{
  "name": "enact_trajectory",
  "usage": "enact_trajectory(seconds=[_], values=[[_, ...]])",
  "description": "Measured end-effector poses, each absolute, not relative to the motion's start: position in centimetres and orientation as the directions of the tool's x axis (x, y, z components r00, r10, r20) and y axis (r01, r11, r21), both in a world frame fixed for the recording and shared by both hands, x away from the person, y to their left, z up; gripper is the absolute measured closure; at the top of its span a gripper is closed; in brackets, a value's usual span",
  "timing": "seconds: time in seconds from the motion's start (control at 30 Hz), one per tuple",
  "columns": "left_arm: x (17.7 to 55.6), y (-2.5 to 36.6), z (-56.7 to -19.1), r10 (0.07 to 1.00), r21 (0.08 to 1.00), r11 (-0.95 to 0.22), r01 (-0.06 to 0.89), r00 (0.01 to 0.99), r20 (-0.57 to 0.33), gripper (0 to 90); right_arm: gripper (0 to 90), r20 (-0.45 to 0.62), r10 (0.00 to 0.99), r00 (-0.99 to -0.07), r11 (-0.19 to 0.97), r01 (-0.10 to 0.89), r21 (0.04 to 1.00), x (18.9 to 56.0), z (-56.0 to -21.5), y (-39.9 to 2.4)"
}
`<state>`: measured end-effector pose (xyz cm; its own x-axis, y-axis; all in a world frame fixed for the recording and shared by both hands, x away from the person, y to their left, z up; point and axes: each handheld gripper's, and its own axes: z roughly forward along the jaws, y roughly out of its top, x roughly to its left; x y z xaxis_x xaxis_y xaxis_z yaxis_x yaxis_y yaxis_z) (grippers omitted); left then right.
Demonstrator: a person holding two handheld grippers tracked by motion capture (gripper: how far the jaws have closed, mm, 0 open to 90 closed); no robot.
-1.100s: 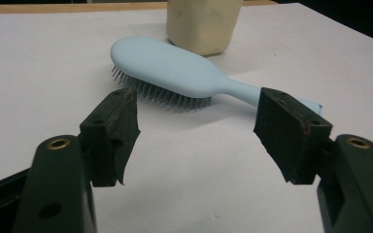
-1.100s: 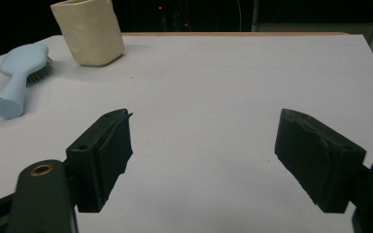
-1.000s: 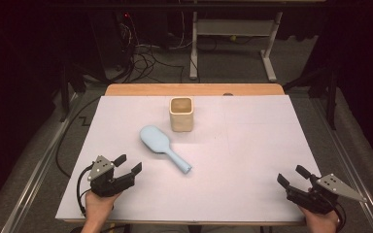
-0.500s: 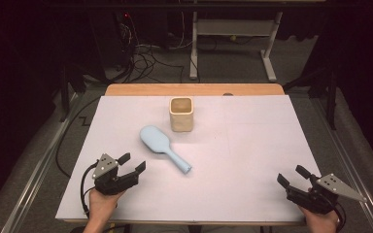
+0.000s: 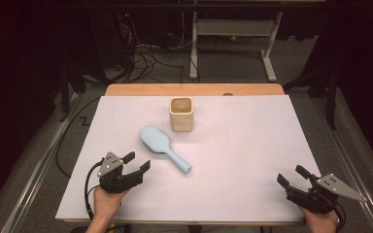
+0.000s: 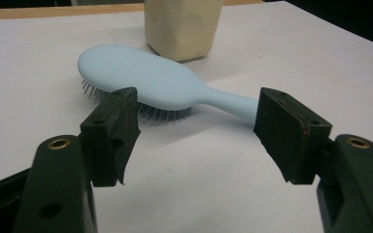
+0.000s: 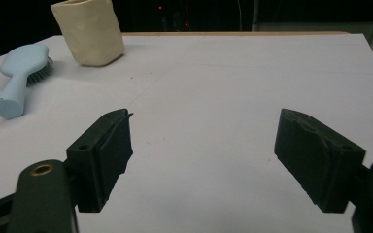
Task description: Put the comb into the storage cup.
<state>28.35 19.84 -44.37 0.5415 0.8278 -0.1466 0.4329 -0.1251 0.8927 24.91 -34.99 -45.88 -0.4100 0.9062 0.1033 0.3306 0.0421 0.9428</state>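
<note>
High view: the left claw [image 5: 137, 163] hangs released near the brush [image 5: 164, 148], jaws spread and pointed at it without touching. The brush lies bristles down on the white bench [image 5: 252, 145], its head just beside the cup [image 5: 181, 114]. The right claw [image 5: 292, 177] is released too, well apart from both.

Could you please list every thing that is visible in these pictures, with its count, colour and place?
hairbrush: one, light blue, bristles down, middle of the table, handle toward the near right.
cup: one, cream, upright, just behind the hairbrush.
table: one, white top with a wooden far edge.
cables: several, dark, on the floor behind the table.
desk frame: one, pale grey, far background.
left hand-held gripper: one, black, open, near left, facing the hairbrush.
right hand-held gripper: one, black, open, near right corner.
</note>
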Motion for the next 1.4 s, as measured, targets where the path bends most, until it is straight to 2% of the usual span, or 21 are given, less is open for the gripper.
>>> enact_trajectory(seconds=[0.83,1.4], values=[[29.8,16.2,-43.6,0.784,0.889,-0.147,0.434,0.599,-0.164,32.7,21.4,0.110,0.903,-0.415,0.037,0.330,0.943,24.9,-45.9,-35.1],[31.6,13.5,-42.4,0.796,0.833,-0.199,0.516,0.581,-0.169,29.2,21.5,0.110,0.901,-0.420,0.039,0.329,0.944,24.8,-45.8,-35.1]])
